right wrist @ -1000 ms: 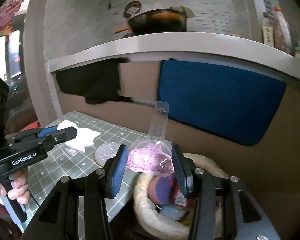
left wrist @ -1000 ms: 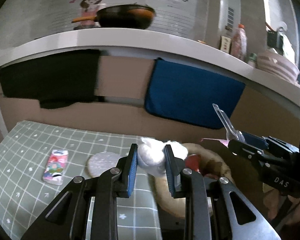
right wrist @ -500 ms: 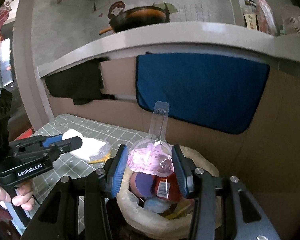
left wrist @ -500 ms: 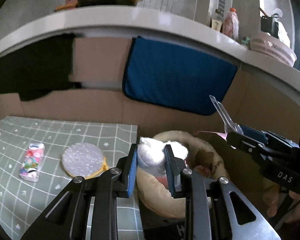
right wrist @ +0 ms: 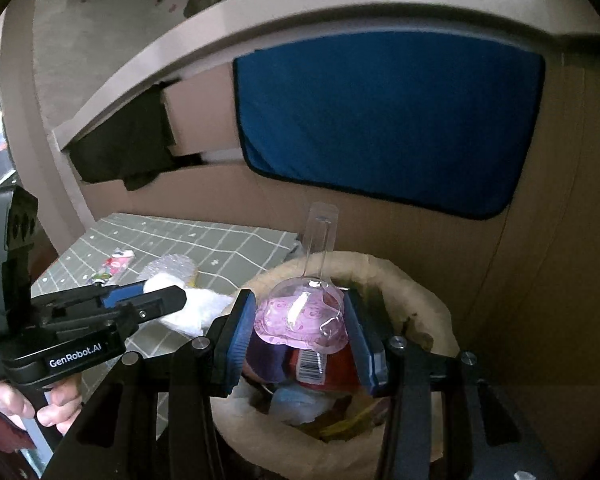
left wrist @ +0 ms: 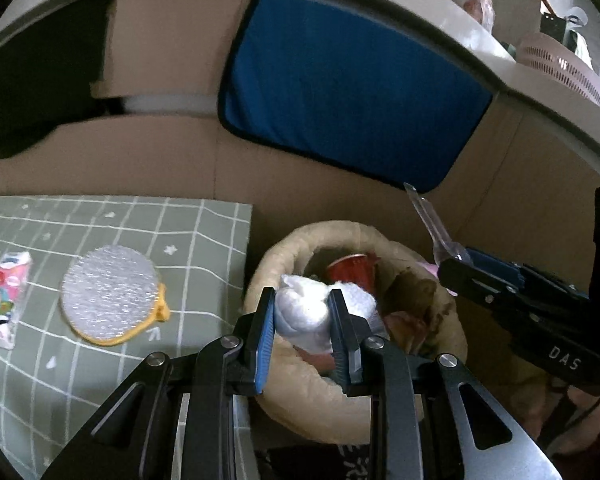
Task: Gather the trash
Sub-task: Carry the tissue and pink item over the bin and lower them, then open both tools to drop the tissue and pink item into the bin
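My left gripper (left wrist: 302, 312) is shut on a crumpled white tissue (left wrist: 312, 312) and hangs over the near rim of the trash bin, a bin lined with a beige bag (left wrist: 300, 384). In the right wrist view my right gripper (right wrist: 300, 320) is shut on a clear plastic blister pack with a pink card (right wrist: 300, 316), held over the bin's beige rim (right wrist: 420, 300). The bin holds red, blue and yellow rubbish. The left gripper (right wrist: 168, 300) with the tissue (right wrist: 192, 310) shows at the left; the right gripper's fingers (left wrist: 500, 280) show at the right of the left wrist view.
On the green checked table (left wrist: 112, 224) lie a round silver pad with a yellow edge (left wrist: 110, 292) and a small colourful packet (left wrist: 6, 294). A cardboard wall with a blue cloth (left wrist: 348, 92) and a black cloth (left wrist: 40, 80) stands behind. A hand (right wrist: 56, 404) grips the left tool.
Both grippers have come down and forward from above the table's edge to over the bin, still gripping the tissue and the blister pack. The bin now looks larger and closer.
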`<action>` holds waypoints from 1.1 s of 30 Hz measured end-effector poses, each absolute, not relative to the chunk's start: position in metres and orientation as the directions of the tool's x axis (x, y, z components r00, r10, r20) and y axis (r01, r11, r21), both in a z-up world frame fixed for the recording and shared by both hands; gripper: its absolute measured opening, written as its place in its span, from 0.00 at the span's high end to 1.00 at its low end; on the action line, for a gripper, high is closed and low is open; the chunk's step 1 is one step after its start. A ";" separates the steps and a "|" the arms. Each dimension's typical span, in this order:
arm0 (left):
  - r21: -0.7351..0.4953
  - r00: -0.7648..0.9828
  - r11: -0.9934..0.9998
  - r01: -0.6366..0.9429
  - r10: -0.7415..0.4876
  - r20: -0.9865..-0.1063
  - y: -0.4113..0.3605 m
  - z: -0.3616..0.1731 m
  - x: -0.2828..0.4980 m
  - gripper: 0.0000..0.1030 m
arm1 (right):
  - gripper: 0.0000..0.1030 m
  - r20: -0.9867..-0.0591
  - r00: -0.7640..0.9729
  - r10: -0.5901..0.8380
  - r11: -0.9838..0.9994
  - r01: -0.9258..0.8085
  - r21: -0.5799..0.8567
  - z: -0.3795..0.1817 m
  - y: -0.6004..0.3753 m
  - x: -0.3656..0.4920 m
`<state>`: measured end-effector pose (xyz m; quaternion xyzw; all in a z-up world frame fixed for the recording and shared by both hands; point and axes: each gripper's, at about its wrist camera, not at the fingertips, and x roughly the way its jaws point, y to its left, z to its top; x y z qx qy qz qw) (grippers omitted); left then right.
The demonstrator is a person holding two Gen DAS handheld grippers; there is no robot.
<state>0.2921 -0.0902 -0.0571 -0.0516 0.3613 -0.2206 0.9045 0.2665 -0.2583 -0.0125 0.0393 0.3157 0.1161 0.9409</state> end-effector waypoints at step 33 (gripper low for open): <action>-0.299 0.779 0.922 0.246 -0.371 -0.506 -0.005 -0.025 0.267 0.53 | 0.47 -0.586 0.792 0.170 0.985 -0.122 0.122 -0.016 -0.248 0.266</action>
